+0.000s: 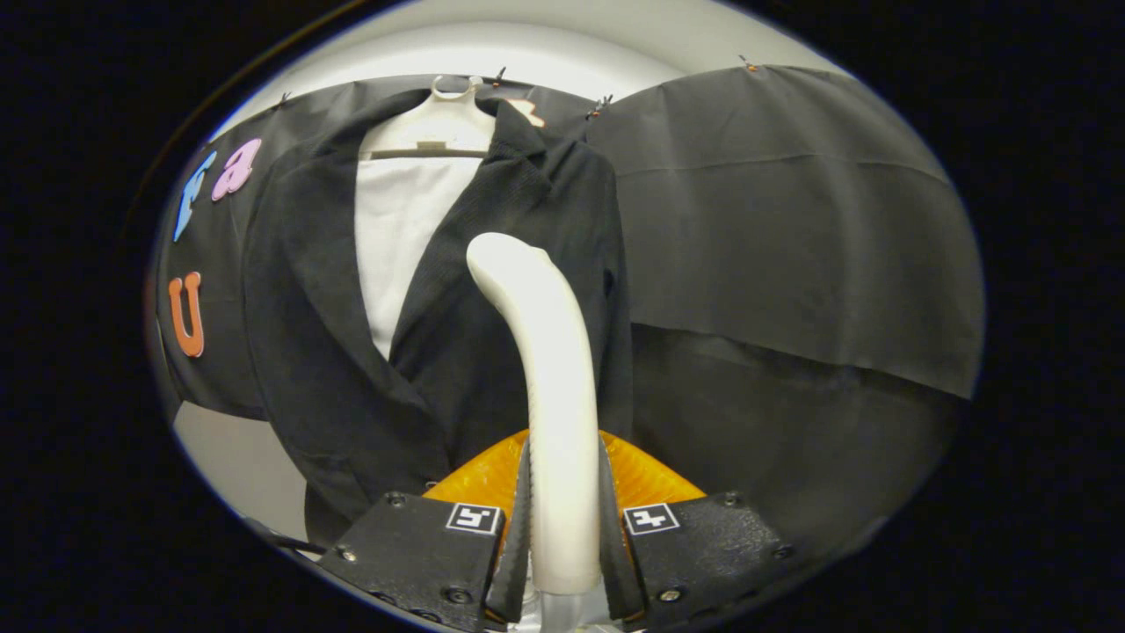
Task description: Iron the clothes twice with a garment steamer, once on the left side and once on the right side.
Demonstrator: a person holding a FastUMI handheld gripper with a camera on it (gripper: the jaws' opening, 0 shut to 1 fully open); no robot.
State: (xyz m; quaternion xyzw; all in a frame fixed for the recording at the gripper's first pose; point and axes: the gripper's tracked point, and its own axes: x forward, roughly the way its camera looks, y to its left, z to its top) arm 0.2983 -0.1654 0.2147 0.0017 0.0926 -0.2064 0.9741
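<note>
Before the jacket (439, 352), gripper (562, 519) fingers clamp the steamer handle (549, 369).

- A staged recording booth, not a home.
- Black cloth (773, 220) clipped up as the wall, pale wall above it.
- A jacket (352, 352) on a hanger (431, 132) hung against the cloth.

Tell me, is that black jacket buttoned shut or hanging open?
Open at the chest: the black jacket parts over a white lining. The claw grips the steamer.
</note>
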